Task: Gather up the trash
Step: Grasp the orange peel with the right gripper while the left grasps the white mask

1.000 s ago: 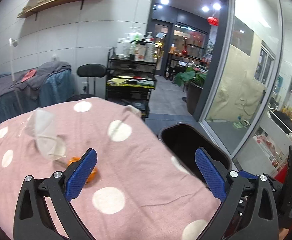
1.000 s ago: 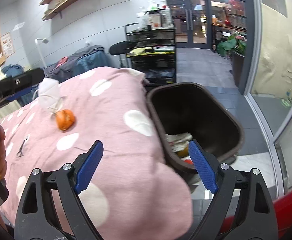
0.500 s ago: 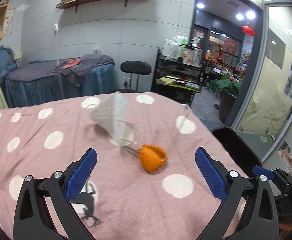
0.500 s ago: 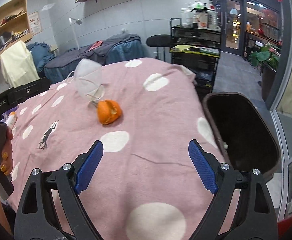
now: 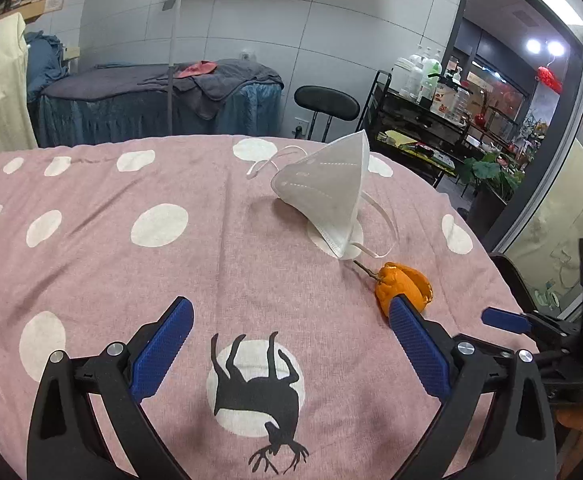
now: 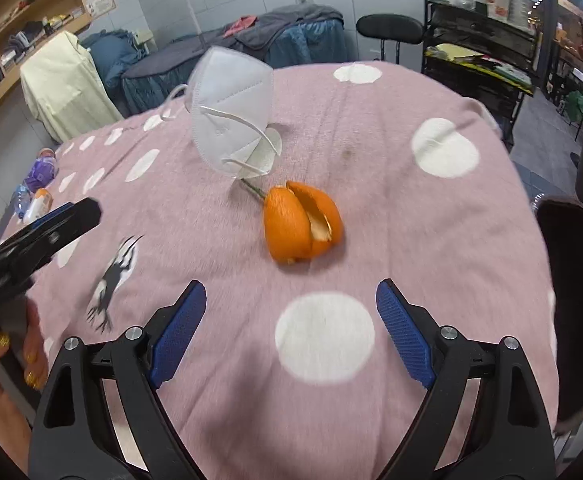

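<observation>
Both empty, jaws wide — right gripper (image 6: pixel 290 312) just short of orange peel (image 6: pixel 301 224), left gripper (image 5: pixel 289 332) beside it; mask (image 6: pixel 231 110) behind peel.

1. The right gripper (image 6: pixel 291 312) hangs above the pink dotted cloth (image 6: pixel 411 240) with its blue-padded jaws spread wide and nothing between them.
2. Straight ahead of the gap, near the fingertips, lies an orange peel (image 6: pixel 301 224) with a thin stem pointing away.
3. Beyond the peel, slightly left of the gap's line, a white face mask (image 6: pixel 231 112) stands on its edge, its ear loops hanging loose; the stem tip reaches just to it.
4. Off the left finger, the left gripper (image 6: pixel 39 240) pokes in from the frame edge, held by a hand with gold-painted nails.
5. Off the right finger, a dark bin (image 6: pixel 575 300) sits beside the cloth's edge.
6. Far left, small bottles (image 6: pixel 37 184) lie on the cloth.
</observation>
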Tool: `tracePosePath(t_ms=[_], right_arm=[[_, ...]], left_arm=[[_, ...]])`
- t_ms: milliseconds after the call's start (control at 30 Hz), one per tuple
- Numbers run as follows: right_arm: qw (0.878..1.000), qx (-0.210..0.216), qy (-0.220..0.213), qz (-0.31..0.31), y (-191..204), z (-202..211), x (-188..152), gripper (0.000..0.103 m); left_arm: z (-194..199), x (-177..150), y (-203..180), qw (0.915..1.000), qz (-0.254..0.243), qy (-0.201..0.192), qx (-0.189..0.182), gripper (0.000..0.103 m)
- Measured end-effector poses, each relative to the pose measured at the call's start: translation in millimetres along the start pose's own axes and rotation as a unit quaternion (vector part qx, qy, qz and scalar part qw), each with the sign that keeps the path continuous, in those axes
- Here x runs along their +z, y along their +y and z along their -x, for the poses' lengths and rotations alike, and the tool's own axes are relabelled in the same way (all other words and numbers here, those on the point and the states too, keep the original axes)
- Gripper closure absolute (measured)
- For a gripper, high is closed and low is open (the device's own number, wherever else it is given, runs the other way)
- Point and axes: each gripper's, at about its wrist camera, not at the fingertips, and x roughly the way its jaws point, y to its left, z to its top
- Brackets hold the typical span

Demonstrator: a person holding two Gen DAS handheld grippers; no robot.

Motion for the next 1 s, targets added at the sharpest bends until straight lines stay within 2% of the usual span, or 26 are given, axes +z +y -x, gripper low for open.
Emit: tracePosePath(t_ms=[67, 267, 300, 333, 367, 567, 733, 833, 933, 1000], right_arm=[[1.000, -0.014, 0.016, 0.001, -1.4, -23.2, 16.6, 0.017], [0.997, 0.000, 0.072, 0.011, -1.9, -71.9, 42.3, 0.019], [0.997, -0.002, 0.077, 0.017, -0.7, -77.7, 44.1, 0.022], [0.996, -0.005, 0.082, 0.022, 0.0, -82.6, 45.6, 0.036], [0.996, -0.011, 0.088, 0.028, 0.9, -86.9, 46.2, 0.045], [0.996, -0.008, 0.078, 0.044, 1.8, -72.9, 41.4, 0.061], [0.997, 0.000, 0.068, 0.036, -0.6, -48.8, 24.5, 0.063], [0.998, 0.006, 0.060, 0.019, -5.8, -33.2, 15.2, 0.063], [0.999, 0.002, 0.047, 0.012, -9.4, -18.8, 7.8, 0.063], [0.999, 0.004, 0.042, 0.004, -12.8, -10.3, 4.2, 0.063]], left_arm=[[-5.9, 5.1, -2.5, 0.9999, -0.011, 0.000, 0.004, 0.007], [-18.0, 15.3, -13.8, 0.9994, -0.035, 0.000, 0.003, 0.007], [-20.4, 17.0, -14.2, 0.9993, -0.037, 0.001, 0.002, 0.007], [-23.1, 18.5, -15.3, 0.9993, -0.038, 0.000, 0.002, 0.007], [-25.2, 19.9, -16.1, 0.9992, -0.039, 0.001, 0.000, 0.007], [-40.9, 28.0, -23.5, 0.9987, -0.050, 0.002, -0.006, 0.007], [-61.5, 38.8, -30.6, 0.9986, -0.050, 0.006, -0.015, 0.009], [-74.2, 44.8, -38.1, 0.9981, -0.054, 0.010, -0.026, 0.015], [-89.5, 51.1, -47.5, 0.9977, -0.061, 0.011, -0.028, 0.034], [-101.1, 54.3, -49.6, 0.9979, -0.056, 0.019, -0.026, 0.056]])
